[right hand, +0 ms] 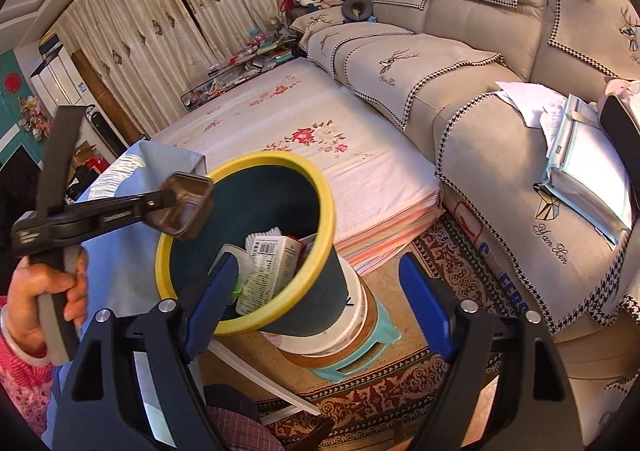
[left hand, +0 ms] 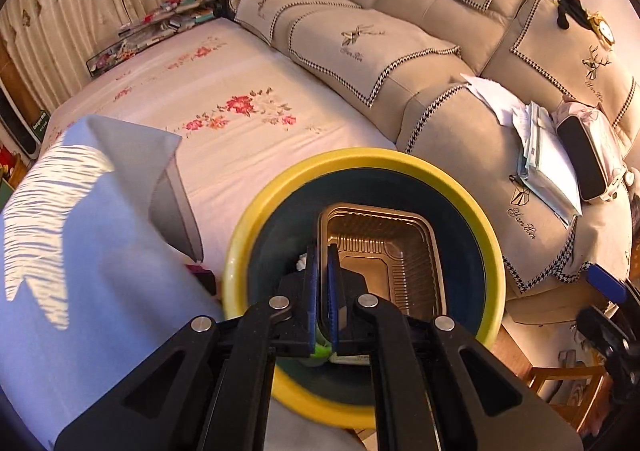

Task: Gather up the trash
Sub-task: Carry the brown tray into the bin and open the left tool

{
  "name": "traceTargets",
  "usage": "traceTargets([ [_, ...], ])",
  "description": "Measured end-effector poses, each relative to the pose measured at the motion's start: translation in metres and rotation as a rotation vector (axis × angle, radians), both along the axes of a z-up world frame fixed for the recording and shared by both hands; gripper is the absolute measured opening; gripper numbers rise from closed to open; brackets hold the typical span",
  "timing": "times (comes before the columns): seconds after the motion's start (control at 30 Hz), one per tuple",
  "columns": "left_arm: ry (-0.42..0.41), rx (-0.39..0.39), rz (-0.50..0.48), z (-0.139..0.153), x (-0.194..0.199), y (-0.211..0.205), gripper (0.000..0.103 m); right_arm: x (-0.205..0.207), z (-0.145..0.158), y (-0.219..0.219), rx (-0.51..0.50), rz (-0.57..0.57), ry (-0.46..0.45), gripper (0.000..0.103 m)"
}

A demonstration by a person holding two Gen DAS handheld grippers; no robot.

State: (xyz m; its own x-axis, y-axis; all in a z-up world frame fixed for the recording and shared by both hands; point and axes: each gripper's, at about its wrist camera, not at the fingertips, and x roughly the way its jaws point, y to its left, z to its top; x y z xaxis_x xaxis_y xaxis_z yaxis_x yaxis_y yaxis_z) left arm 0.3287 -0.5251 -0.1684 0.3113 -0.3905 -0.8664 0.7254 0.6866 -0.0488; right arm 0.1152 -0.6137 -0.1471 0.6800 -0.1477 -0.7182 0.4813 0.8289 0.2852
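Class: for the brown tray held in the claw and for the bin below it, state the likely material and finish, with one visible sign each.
Tray: probably thin moulded plastic, glossy; it is see-through brown with pressed ribs and bright highlights.
Bin: likely rigid plastic, matte; it has a smooth yellow rim and a dark teal wall with fine ridges outside, though a coated material cannot be ruled out.

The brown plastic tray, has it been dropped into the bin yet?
No, the left gripper holds the brown plastic tray above the bin's rim.

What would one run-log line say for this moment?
left gripper: shut on brown plastic tray | over yellow-rimmed bin | right gripper: open, empty
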Motion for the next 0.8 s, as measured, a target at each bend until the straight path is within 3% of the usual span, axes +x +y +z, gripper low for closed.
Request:
traceTargets([
  [0.1,0.022,0.016,0.001,-0.014,0.006,-0.019,0.007,-0.007,0.000,-0.004,0.004,-0.013,0.000,0.078],
  [0.17,0.027,0.022,0.005,-0.019,0.007,-0.026,0.018,-0.009,0.000,-0.005,0.007,-0.017,-0.001,0.078],
  [0.2,0.029,0.017,0.012,-0.019,0.006,-0.026,0.031,-0.009,0.001,-0.004,0.008,-0.017,-0.001,0.078],
  [0.23,0.028,0.011,0.017,-0.018,0.008,-0.025,0.039,-0.010,0.002,-0.003,0.009,-0.016,-0.002,0.078],
  [0.37,-0.005,-0.056,0.031,0.013,-0.005,0.008,0.044,-0.012,0.007,0.008,-0.003,0.005,-0.011,0.078],
  [0.4,-0.020,-0.078,0.037,0.025,-0.010,0.020,0.056,-0.012,0.009,0.011,-0.004,0.012,-0.013,0.078],
  [0.43,-0.042,-0.101,0.047,0.038,-0.016,0.035,0.076,-0.011,0.010,0.016,-0.005,0.022,-0.016,0.078],
  [0.5,-0.115,-0.145,0.074,0.065,-0.033,0.065,0.096,-0.010,0.012,0.027,-0.010,0.046,-0.021,0.078],
  [0.63,-0.269,-0.189,0.151,0.108,-0.074,0.138,0.098,-0.006,0.021,0.055,-0.037,0.116,-0.028,0.079],
  [0.8,-0.313,-0.256,0.280,0.130,-0.121,0.248,0.098,0.001,0.041,0.103,-0.133,0.216,-0.047,0.084],
])
